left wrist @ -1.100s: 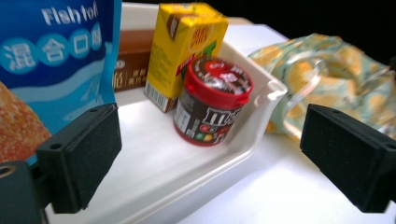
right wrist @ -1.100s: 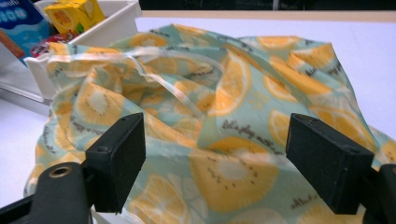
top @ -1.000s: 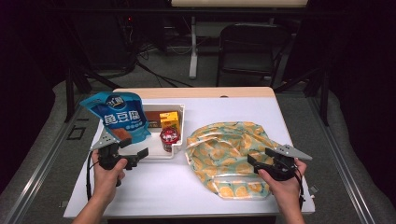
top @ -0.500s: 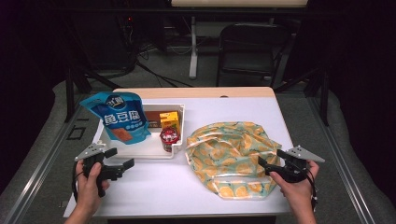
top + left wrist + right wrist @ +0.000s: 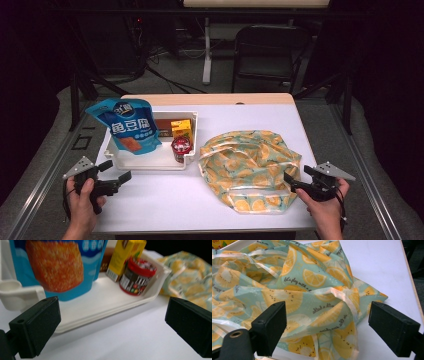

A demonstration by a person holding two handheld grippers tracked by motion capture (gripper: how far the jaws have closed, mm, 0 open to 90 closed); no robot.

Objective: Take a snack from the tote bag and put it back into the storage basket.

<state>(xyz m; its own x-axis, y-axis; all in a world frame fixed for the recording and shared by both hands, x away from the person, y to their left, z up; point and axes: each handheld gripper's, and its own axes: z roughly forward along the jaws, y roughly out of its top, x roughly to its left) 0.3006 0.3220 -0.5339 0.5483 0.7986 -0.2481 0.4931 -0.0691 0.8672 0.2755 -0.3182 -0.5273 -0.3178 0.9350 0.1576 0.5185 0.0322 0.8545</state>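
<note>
Two hand-held grippers poised wide open and empty at the near edge of a white table (image 5: 165,195).

Left gripper (image 5: 119,176) just short of the white tray (image 5: 150,161), jaws spread with bare tabletop between them, gripping nothing; seen along those jaws, a blue snack pouch (image 5: 60,267) propped upright at the tray's left, a yellow carton (image 5: 125,257) and a red-lidded jar (image 5: 137,276) side by side at its right end. Right gripper (image 5: 295,181) at the right-hand edge of the lemon-print bag (image 5: 250,167), crumpled flat on the table just beside the tray; jaws, having just been opening, now at full spread, bag fabric lying ahead and between but not pinched by either pad.
</note>
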